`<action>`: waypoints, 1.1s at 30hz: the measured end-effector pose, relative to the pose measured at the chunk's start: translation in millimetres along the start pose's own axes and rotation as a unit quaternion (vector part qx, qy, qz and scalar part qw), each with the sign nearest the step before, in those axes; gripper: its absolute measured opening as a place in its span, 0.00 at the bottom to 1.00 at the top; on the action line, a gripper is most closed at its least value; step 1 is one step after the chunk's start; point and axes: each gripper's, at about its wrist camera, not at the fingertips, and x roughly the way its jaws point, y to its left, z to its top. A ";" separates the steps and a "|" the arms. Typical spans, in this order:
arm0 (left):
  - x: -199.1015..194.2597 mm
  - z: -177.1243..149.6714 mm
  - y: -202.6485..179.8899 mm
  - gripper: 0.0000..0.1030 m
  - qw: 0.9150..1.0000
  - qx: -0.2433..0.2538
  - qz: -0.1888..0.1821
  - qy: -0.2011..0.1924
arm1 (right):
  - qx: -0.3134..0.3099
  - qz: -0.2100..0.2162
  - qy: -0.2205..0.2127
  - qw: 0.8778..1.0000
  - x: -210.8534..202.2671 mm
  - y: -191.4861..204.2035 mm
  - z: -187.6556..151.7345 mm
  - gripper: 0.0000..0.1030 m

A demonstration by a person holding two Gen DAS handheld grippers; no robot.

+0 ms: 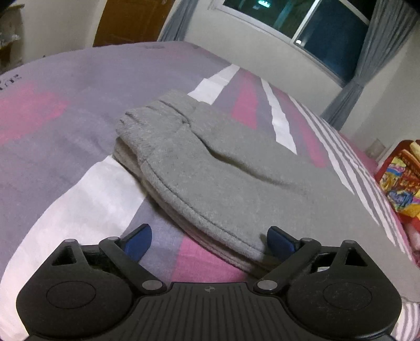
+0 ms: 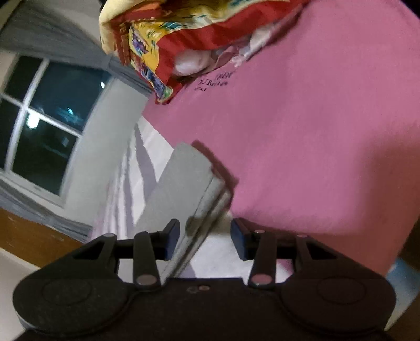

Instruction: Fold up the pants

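Left gripper (image 1: 209, 240): its two blue fingers (image 1: 139, 242) are spread wide apart, with nothing clamped between them.

Pants (image 1: 223, 168): grey sweatpants, folded into a thick stack of layers, lie on the bedspread (image 1: 78, 126) straight ahead of the left gripper. The near corner of the stack reaches into the gap between the fingers and sits against the inner side of the right-hand finger. The left-hand finger stands clear of the cloth, over bare bedspread.

Waistband end: the gathered, ribbed end of the pants lies at the far end of the stack, ahead and slightly to the left of the left gripper.

Right gripper (image 2: 206, 237): parted fingers, one on either side of a layered grey edge of the pants (image 2: 183, 188). The left-hand finger looks to be just beside the cloth, and the right-hand finger (image 2: 240, 241) stands apart from it. This view is blurred, so I cannot tell whether either pad touches.

Pants from the right gripper: the grey edge runs forward out of the gap, ahead and slightly to the left, with pink bedspread (image 2: 328, 131) to its right.

Colourful fabric (image 2: 162, 44): red, yellow and patterned, lies far ahead of the right gripper; from the left gripper it sits well off to the right (image 1: 401, 181).

Window (image 1: 302, 23): dark panes, far ahead of the left gripper, beyond the bed.
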 end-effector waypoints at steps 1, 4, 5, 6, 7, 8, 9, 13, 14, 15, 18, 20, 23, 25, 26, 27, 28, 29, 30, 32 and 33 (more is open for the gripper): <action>-0.1 -2.1 -1.1 0.91 1.000 0.001 0.002 -0.003 | 0.010 0.010 0.000 1.000 5.2 -0.7 0.3 0.42; 2.6 -5.3 -0.7 0.93 1.000 -0.002 0.002 -0.009 | -0.007 0.001 0.003 1.000 25.5 7.9 0.1 0.34; 3.5 -6.8 -0.5 0.93 1.000 -0.001 0.003 -0.011 | -0.038 -0.018 0.004 0.999 30.6 19.2 0.5 0.09; 4.0 -8.1 -0.6 0.93 1.000 0.000 0.003 -0.012 | -0.069 -0.028 0.001 0.997 32.6 33.0 -0.3 0.09; 4.0 -9.1 -1.0 0.94 1.000 0.002 0.005 -0.013 | -0.102 -0.024 -0.009 0.994 29.0 46.9 -1.3 0.09; 2.3 -9.2 -2.1 0.94 1.000 0.004 0.006 -0.014 | -0.124 -0.007 -0.022 0.992 20.9 59.6 -1.1 0.09; 2.9 -8.7 -2.9 0.94 1.000 0.006 0.007 -0.015 | -0.136 0.009 -0.035 0.990 12.1 67.3 -0.5 0.09; 5.9 -12.7 -5.8 0.98 1.000 0.016 0.012 -0.023 | -0.150 -0.066 -0.007 0.986 25.4 44.0 -0.5 0.10; 6.7 -13.0 -7.7 0.99 0.999 0.020 0.015 -0.023 | -0.117 -0.078 0.016 0.990 37.8 27.4 0.2 0.09; 7.5 -12.8 -9.0 0.99 0.999 0.023 0.018 -0.023 | -0.111 -0.070 0.008 0.991 38.1 26.4 1.7 0.10; 8.2 -12.4 -8.6 1.00 0.999 0.029 0.016 -0.024 | -0.131 -0.086 -0.004 0.988 37.4 43.3 -2.8 0.11; 7.6 -10.6 -7.9 1.00 0.999 0.032 0.013 -0.022 | -0.126 -0.100 -0.003 0.987 39.8 47.6 -2.6 0.11; 1.6 -5.0 -7.9 1.00 0.999 0.039 0.014 -0.021 | -0.151 -0.133 0.000 0.980 44.3 64.7 -2.0 0.11; -6.5 -3.1 -4.6 1.00 0.998 0.041 0.024 -0.032 | -0.174 -0.151 -0.002 0.973 44.1 78.2 -6.3 0.11; -12.3 -2.6 -0.9 1.00 0.998 0.038 0.028 -0.040 | -0.185 -0.156 -0.004 0.970 47.1 86.3 -6.2 0.11; -17.8 -1.9 3.4 1.00 0.998 0.032 0.031 -0.046 | -0.197 -0.162 -0.006 0.967 49.8 93.9 -6.0 0.11; -24.4 -1.7 10.0 1.00 0.998 0.023 0.033 -0.051 | -0.211 -0.165 -0.009 0.963 50.1 103.9 -8.1 0.11; -31.4 -2.1 17.6 1.00 0.998 0.014 0.033 -0.054 | -0.227 -0.164 -0.012 0.960 50.2 116.9 -10.5 0.11; -37.4 -2.8 24.1 1.00 0.998 0.008 0.033 -0.057 | -0.241 -0.161 -0.014 0.957 52.6 130.3 -12.6 0.11; -52.9 -8.0 39.9 1.00 0.997 -0.001 0.035 -0.064 | -0.274 -0.151 -0.016 0.950 60.9 161.0 -21.0 0.11; -59.0 -10.8 46.7 1.00 0.997 -0.007 0.035 -0.066 | -0.293 -0.144 -0.016 0.945 65.7 178.8 -28.3 0.11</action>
